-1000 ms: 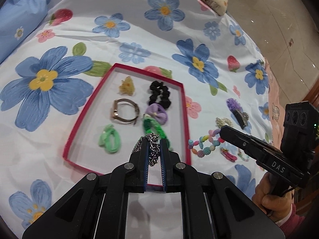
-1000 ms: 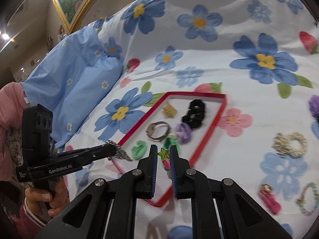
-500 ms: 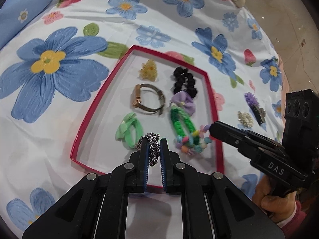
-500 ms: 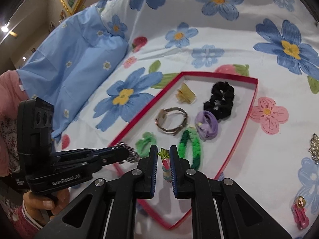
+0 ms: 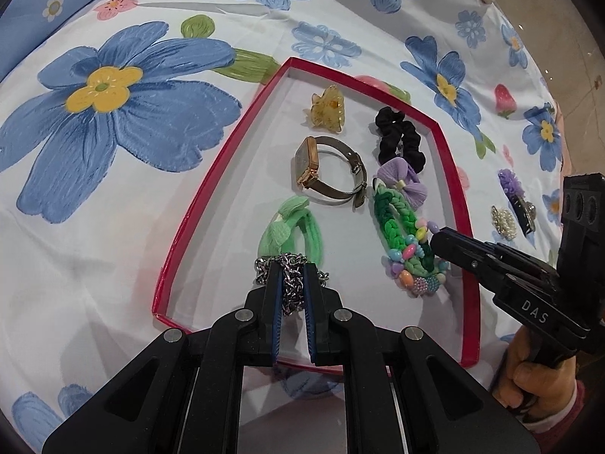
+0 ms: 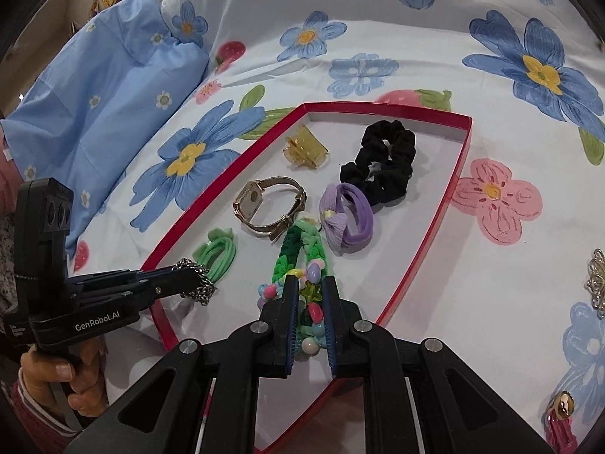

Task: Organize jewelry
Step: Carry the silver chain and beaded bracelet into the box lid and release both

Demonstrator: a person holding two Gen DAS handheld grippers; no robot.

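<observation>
Two loads over one red tray (image 5: 211, 189): left gripper (image 5: 292, 268) pinching a bunched silver chain (image 5: 261, 268) above the near-left corner, touching or just over the green hair tie (image 5: 298, 227); right gripper (image 6: 311, 283) closed on a pastel bead bracelet (image 6: 313, 312), draped across the near end of the green braided band (image 5: 389, 212). Likely faults: chain links snagging the hair tie on release and dragging it along; beads catching in the braid, tangling both; crowding against the watch (image 5: 325, 174) and purple bow tie (image 5: 402, 181); soft bedding yielding under pressure, tipping the shallow tray. Underneath, a white bedsheet (image 5: 113, 227) printed with blue flowers and strawberries, a blue pillow (image 6: 94, 94) beside it; further pieces outside the tray, among them a pearl piece (image 5: 503, 221); glossy tiled floor (image 5: 567, 19) beyond.
</observation>
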